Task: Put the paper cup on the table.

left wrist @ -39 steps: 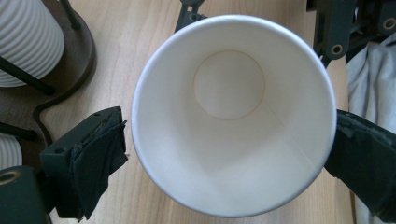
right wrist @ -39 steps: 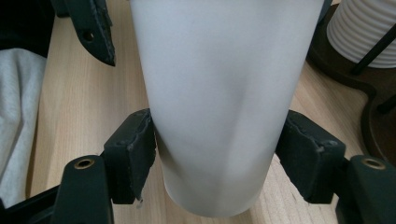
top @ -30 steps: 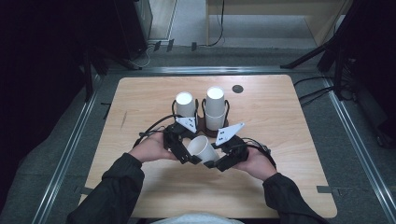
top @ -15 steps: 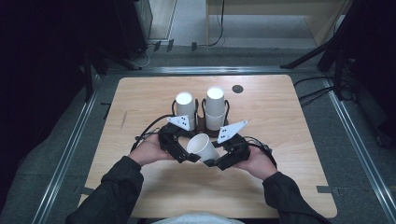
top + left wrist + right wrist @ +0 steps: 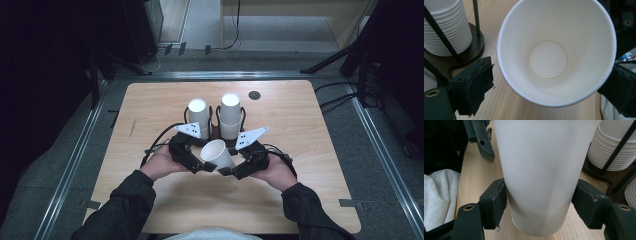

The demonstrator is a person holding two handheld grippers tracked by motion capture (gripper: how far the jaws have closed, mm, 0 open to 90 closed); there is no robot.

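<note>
cup (image 5: pixel 216 155) tilted, just before rack (image 5: pixel 216 131) | right gripper (image 5: pixel 540 202) clamps cup base | left gripper (image 5: pixel 549 82) jaws apart, flanking cup rim, untouching

Dark long sleeves (image 5: pixel 125 205) down to the wrists, pale grey garment at the chest. Left tool (image 5: pixel 197 162): black body, black cable looping behind, grey three-cornered plate (image 5: pixel 190 129) dotted with dark marks. Right tool (image 5: pixel 235 170): same black build, same dotted plate. Frayed dark pads (image 5: pixel 496 202) on blocky jaws, brass-ringed screw holes (image 5: pixel 469 207) beneath.
</note>
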